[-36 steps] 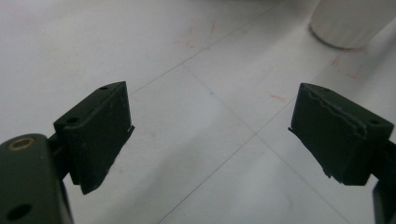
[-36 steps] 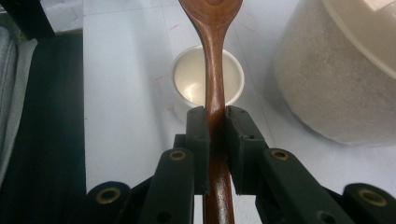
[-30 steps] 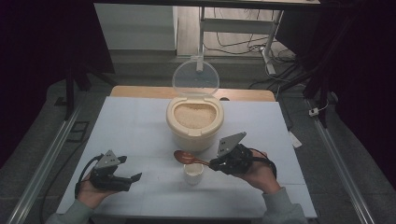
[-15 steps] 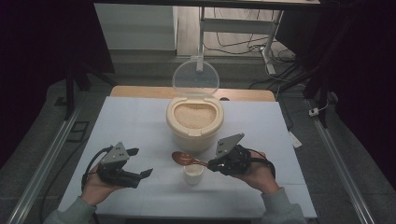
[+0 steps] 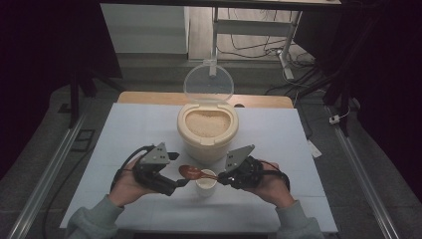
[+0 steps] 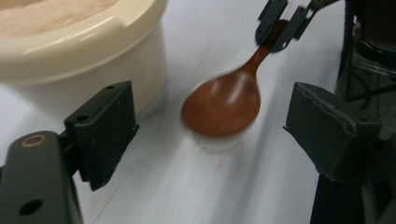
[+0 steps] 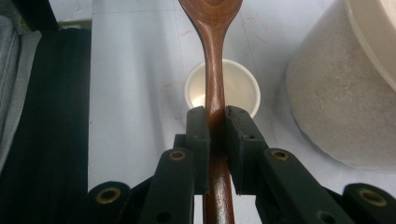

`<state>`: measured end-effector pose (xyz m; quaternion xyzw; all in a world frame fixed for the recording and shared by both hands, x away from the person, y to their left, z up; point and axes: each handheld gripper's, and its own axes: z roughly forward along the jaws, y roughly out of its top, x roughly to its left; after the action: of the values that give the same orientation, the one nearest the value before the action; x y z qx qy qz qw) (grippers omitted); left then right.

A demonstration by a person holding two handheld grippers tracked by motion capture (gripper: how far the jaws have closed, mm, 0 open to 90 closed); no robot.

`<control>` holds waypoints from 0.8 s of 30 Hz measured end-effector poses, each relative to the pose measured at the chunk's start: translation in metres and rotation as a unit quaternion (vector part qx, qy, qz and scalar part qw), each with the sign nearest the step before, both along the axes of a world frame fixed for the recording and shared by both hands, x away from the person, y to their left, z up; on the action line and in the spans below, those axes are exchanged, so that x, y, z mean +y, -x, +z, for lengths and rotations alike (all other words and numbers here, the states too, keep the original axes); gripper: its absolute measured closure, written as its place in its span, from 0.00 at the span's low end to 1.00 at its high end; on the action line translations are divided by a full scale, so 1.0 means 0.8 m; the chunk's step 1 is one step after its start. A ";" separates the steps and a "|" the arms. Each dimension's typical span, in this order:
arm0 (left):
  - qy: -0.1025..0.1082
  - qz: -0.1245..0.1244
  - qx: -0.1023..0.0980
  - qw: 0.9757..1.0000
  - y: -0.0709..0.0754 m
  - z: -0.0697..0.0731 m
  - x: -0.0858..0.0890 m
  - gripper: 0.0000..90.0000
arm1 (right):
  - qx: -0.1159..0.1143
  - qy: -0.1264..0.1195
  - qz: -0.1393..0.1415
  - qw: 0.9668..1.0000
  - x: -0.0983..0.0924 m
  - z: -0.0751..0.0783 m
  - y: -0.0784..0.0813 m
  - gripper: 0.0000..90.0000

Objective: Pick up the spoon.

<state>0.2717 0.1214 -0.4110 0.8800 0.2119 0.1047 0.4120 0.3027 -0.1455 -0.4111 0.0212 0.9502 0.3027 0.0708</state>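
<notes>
— On the white table (image 5: 129,129), what's the biggest thing in front of you?

— The cream rice container (image 5: 207,130), with its clear lid (image 5: 208,82) standing open at the back and rice filling it to near the rim. It sits just beyond both my grippers.

— And your right gripper?

— My right gripper (image 7: 215,116) is clamped on the handle of the wooden spoon (image 7: 214,65). The spoon reaches out toward my left side, its bowl hanging above the small white cup (image 5: 205,181), which stands just in front of the container.

— The left one?

— My left gripper (image 6: 210,121) is spread wide and holds nothing. The spoon's bowl sits between its jaws in its own view, a bit ahead of them, with the cup right underneath, blurred. I cannot tell whether the spoon touches the cup.
</notes>
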 end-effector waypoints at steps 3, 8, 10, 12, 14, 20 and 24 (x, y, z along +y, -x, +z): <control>-0.017 -0.018 0.002 1.000 -0.004 0.003 -0.016 0.21 | -0.002 -0.001 0.004 1.000 0.002 -0.001 0.002 0.89; -0.042 -0.047 0.006 0.998 -0.004 0.006 -0.034 0.28 | -0.012 0.013 0.016 1.000 0.012 -0.004 0.007 0.89; -0.054 -0.058 0.010 0.997 -0.004 0.004 -0.039 0.32 | -0.014 0.018 0.020 1.000 0.016 -0.005 0.010 0.89; -0.073 -0.073 0.021 0.994 -0.006 -0.002 -0.046 0.37 | -0.017 0.023 0.026 0.999 0.020 -0.006 0.011 0.89; -0.081 -0.079 0.026 0.993 -0.007 -0.004 -0.048 0.41 | -0.020 0.027 0.033 0.999 0.025 -0.009 0.013 0.89; -0.120 -0.111 0.054 0.985 -0.012 -0.018 -0.061 0.56 | -0.031 0.045 0.044 0.998 0.036 -0.014 0.020 0.89; -0.129 -0.119 0.063 0.982 -0.013 -0.023 -0.065 0.65 | -0.038 0.051 0.054 0.997 0.038 -0.012 0.023 0.89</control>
<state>0.2820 0.0691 -0.4293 0.9496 0.1158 0.0254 0.2901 0.2844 -0.1154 -0.4207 -0.0454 0.9607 0.2582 0.0914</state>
